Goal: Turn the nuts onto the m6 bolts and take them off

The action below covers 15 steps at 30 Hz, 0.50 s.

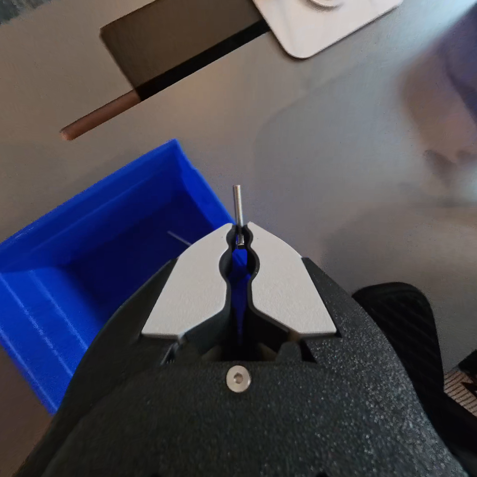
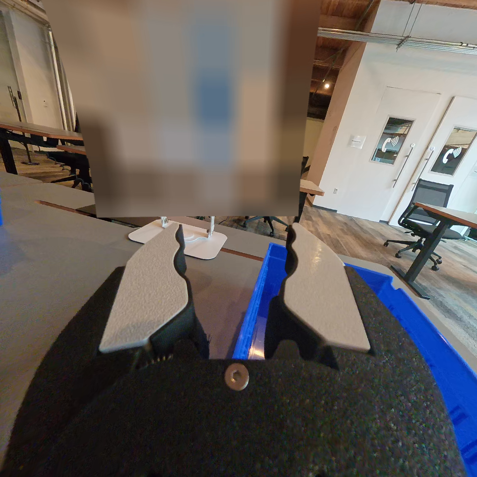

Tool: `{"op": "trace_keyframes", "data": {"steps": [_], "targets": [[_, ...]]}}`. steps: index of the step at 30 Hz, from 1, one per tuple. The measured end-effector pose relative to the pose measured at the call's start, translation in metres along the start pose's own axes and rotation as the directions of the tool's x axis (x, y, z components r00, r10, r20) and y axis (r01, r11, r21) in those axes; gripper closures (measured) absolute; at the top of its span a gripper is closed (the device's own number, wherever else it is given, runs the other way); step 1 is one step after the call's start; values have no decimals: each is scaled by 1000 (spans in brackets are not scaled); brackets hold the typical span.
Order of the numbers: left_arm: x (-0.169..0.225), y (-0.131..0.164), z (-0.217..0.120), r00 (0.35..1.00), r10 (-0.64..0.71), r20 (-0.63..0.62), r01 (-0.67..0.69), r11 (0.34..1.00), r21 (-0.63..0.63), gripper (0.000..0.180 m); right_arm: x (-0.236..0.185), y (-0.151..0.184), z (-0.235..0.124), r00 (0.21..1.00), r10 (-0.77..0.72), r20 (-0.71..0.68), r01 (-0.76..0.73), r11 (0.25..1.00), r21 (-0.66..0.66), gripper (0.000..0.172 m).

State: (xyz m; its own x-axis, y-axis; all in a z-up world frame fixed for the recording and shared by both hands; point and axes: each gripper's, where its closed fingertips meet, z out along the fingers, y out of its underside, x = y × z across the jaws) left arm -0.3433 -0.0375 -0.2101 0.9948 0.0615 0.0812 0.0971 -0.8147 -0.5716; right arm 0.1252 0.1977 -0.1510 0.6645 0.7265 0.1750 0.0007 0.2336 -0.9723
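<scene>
Over on the left, a blue bin [image 1: 108, 245] sits on the grey bench [image 1: 322, 154], a thin silvery sliver lying inside it, too blurred to name. Just right of its rim, the left gripper [image 1: 241, 227] has its jaws clamped on a silver bolt [image 1: 236, 204]: head end nipped between the pale fingertips [image 1: 222, 232], threaded shank poking straight out ahead over the bench. So the bolt is picked and presented, but no nut is on it, and none shows in either view. Moving right, the right gripper [image 2: 236, 229] hangs with jaws spread wide and nothing between them, beside a second blue bin [image 2: 273, 258]. My read: the threading step is just being set up. Next, that free gripper needs a nut, squared to the shank tip, while the left holds steady.
</scene>
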Motion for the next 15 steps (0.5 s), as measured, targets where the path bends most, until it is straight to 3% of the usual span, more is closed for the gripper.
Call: {"op": "trace_keyframes", "data": {"steps": [9, 15], "targets": [[111, 12, 29, 954, 298, -42, -299, 953, -49, 175, -3, 2, 0, 1000, -12, 11, 12, 1000, -21, 97], [156, 53, 74, 907, 420, -4, -413, 889, -197, 175, -6, 2, 0, 999, -28, 23, 28, 999, -24, 97]]}}
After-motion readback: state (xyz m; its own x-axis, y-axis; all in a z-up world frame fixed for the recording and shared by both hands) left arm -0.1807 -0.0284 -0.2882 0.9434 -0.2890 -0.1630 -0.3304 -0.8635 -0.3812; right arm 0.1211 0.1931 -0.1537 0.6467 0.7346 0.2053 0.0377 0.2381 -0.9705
